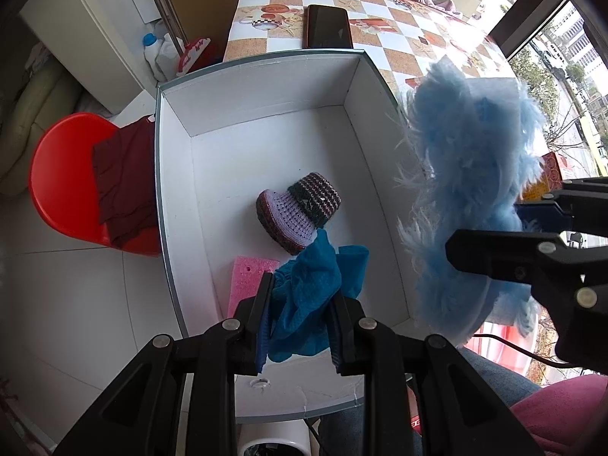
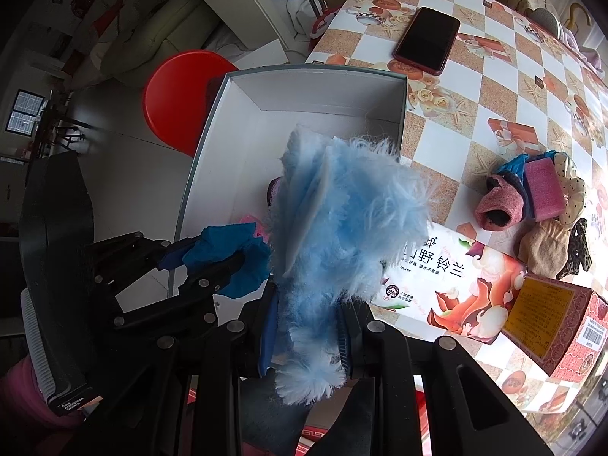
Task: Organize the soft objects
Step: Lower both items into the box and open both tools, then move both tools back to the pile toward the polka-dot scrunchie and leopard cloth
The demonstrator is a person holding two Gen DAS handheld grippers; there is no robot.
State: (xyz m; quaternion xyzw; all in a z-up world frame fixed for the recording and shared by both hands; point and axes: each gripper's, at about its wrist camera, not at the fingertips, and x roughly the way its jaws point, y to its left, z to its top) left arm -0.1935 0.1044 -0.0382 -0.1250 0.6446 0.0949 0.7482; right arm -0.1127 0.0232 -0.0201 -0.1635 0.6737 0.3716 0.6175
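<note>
My left gripper (image 1: 302, 315) is shut on a teal knit cloth (image 1: 311, 296) and holds it over the near end of a white open box (image 1: 266, 110). In the box lie a striped knit hat (image 1: 300, 209) and a pink sponge (image 1: 247, 281). My right gripper (image 2: 307, 326) is shut on a fluffy light-blue furry piece (image 2: 342, 220), held above the box's right side; it also shows in the left wrist view (image 1: 467, 190). The left gripper with the teal cloth (image 2: 228, 258) shows at the left of the right wrist view.
A pile of soft items (image 2: 539, 205) lies on the checkered tablecloth (image 2: 494, 87) at the right: pink sock, pink sponge, beige and dotted cloths. A phone (image 2: 427, 40) lies beyond the box (image 2: 323, 91). A tissue pack (image 2: 456, 285) and carton (image 2: 551, 323) sit near. A red stool (image 1: 68, 174) stands left.
</note>
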